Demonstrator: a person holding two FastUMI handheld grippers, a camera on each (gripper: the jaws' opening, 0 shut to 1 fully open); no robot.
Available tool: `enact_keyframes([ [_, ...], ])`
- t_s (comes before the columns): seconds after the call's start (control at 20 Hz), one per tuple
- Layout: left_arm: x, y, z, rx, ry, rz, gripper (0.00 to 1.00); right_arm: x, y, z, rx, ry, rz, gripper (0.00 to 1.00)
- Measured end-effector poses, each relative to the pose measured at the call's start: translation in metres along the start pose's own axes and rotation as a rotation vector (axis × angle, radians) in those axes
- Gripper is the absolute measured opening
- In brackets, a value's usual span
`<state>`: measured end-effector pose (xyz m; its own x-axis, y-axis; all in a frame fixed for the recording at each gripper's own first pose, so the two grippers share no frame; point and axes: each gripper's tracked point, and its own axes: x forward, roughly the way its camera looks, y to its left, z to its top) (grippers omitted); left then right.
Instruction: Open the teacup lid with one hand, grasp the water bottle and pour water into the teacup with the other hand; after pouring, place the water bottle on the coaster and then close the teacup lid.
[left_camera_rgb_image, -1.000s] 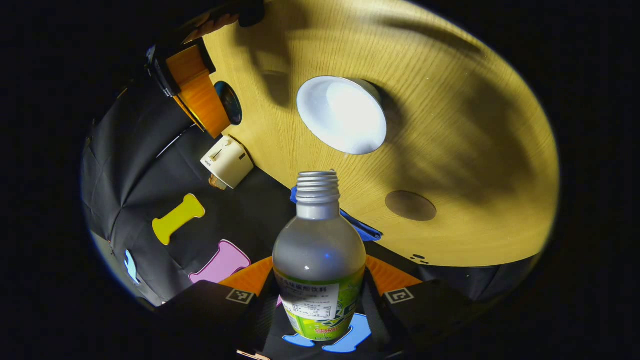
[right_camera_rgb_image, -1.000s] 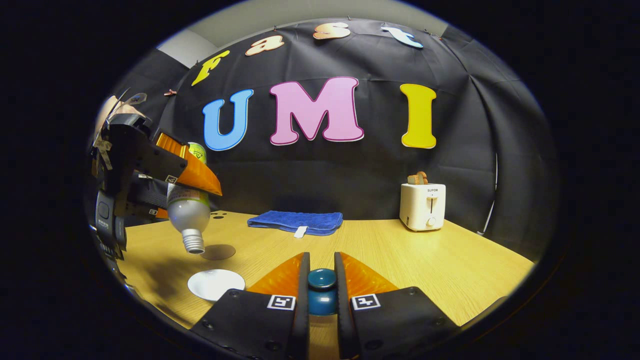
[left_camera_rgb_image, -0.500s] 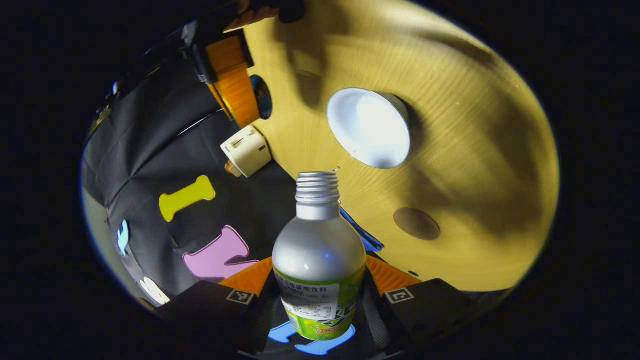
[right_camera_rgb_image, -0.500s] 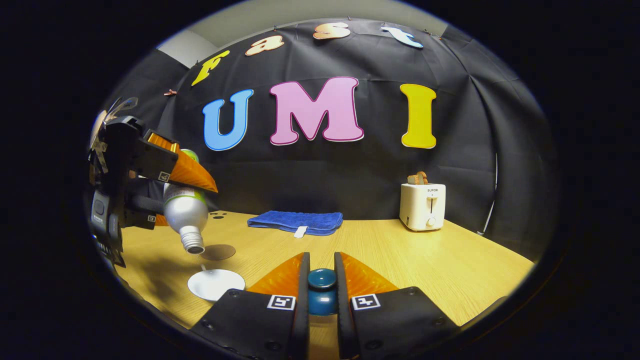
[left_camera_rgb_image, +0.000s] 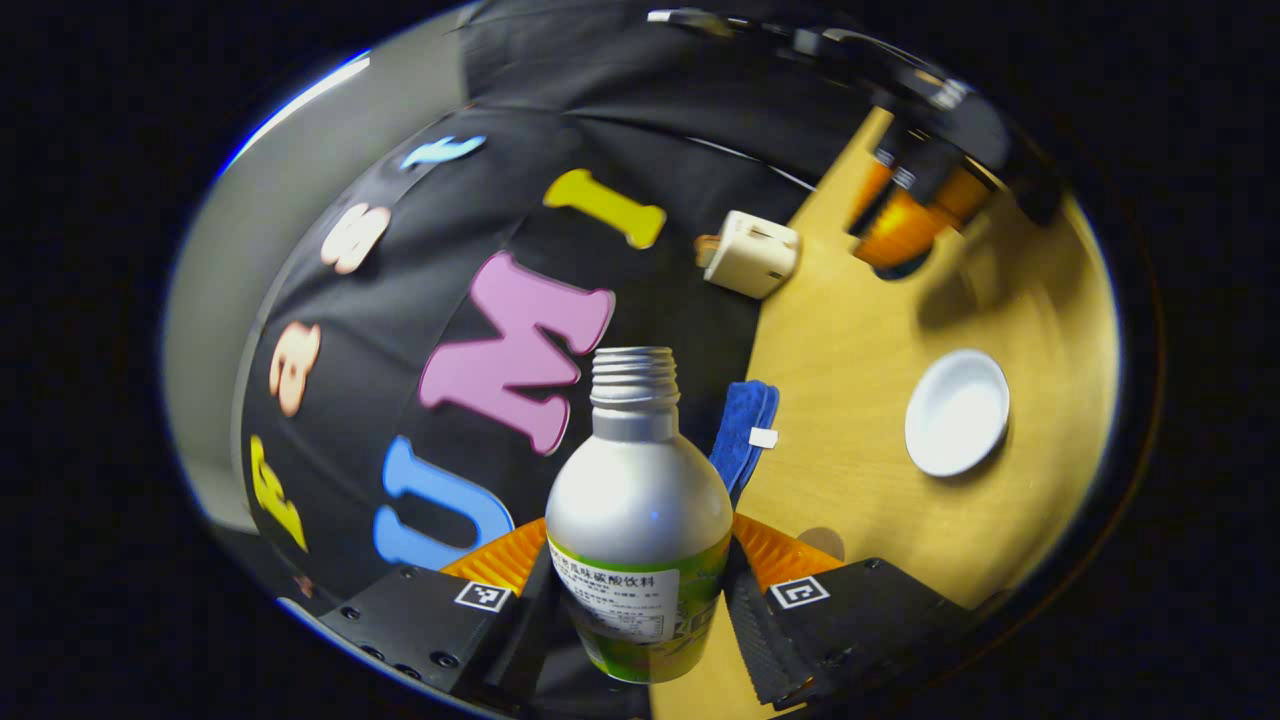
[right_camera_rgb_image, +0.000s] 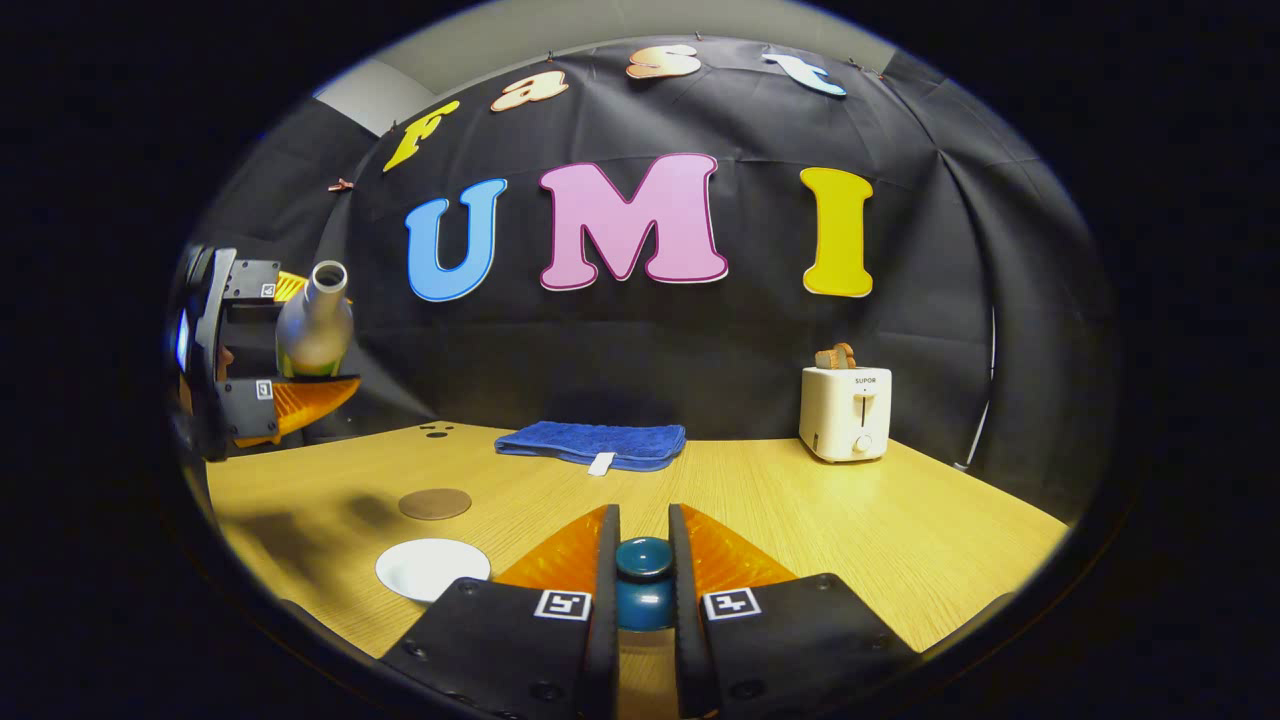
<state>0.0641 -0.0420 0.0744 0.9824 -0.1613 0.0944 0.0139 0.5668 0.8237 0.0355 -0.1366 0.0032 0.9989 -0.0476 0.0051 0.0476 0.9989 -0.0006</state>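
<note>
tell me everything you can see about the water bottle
The water bottle looks like silvery metal, with a rounded shoulder, a narrow threaded neck, an open mouth with no cap, and a green and white label round its lower body. The left gripper clamps it at the label, one finger on each side. In the right gripper view it is held above the table, mouth tilted upward.

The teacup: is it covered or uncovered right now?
Uncovered. The teacup shows an open white mouth on the table, while the right gripper holds the lid apart.
</note>
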Motion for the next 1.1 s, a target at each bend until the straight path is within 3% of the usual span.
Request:
enact_keyframes([
  [0.2, 0.021, 0.015, -0.011, -0.535, -0.028, 0.018, 0.78, 0.0, 0.0, 0.0, 0.0, 0.0, 0.0, 0.26],
  [0.35, 0.038, 0.009, -0.024, -0.78, -0.038, 0.037, 0.78, 0.0, 0.0, 0.0, 0.0, 0.0, 0.0, 0.26],
  [0.5, 0.042, -0.008, -0.03, -0.956, -0.05, -0.005, 0.79, 0.0, 0.0, -0.001, 0.0, 0.0, 0.0, 0.26],
  [0.65, 0.06, -0.027, -0.048, -1.026, -0.024, -0.028, 0.8, 0.0, 0.001, -0.001, 0.0, 0.0, 0.0, 0.26],
  [0.8, 0.083, -0.047, -0.082, -1.024, 0.043, -0.047, 0.81, 0.0, 0.001, -0.001, 0.0, -0.001, 0.0, 0.26],
  [1.1, 0.094, -0.055, -0.085, -1.022, 0.047, -0.031, 0.82, 0.0, 0.001, -0.001, 0.0, -0.001, 0.0, 0.26],
])
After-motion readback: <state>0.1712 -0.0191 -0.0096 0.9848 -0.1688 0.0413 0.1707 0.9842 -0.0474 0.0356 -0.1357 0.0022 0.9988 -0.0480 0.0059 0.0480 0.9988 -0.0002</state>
